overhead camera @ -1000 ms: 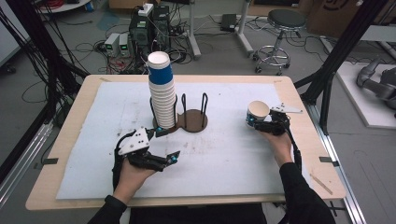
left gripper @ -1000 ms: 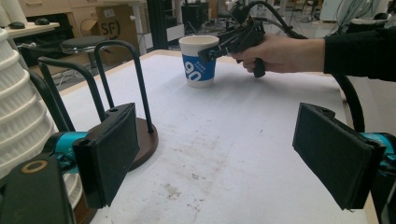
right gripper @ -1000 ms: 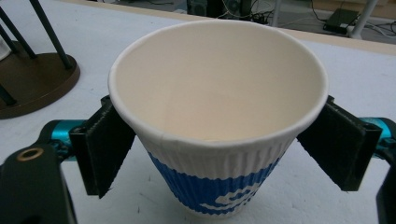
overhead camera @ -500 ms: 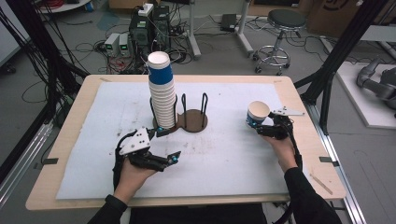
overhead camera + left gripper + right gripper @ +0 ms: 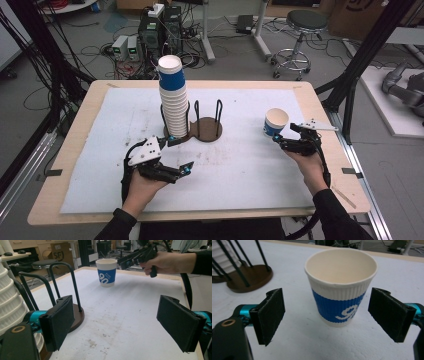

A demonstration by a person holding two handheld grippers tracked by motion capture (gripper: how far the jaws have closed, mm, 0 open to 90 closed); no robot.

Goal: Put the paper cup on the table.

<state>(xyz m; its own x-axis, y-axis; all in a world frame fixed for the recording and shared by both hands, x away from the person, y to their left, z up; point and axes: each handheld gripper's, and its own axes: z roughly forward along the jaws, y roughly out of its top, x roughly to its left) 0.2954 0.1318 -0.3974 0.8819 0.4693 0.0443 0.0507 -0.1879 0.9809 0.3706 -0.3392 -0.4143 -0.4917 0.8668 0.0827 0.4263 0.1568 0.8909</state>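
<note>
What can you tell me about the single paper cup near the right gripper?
The cup is a ribbed white paper cup with a broad blue band carrying white print and a rolled rim. It is empty, its cream inside bare. It stands upright, mouth up, on the white mat at the table's right side, apart from the cup stack. The right gripper faces it with jaws open, one pad either side, neither touching it. Nothing else touches the cup.
</note>
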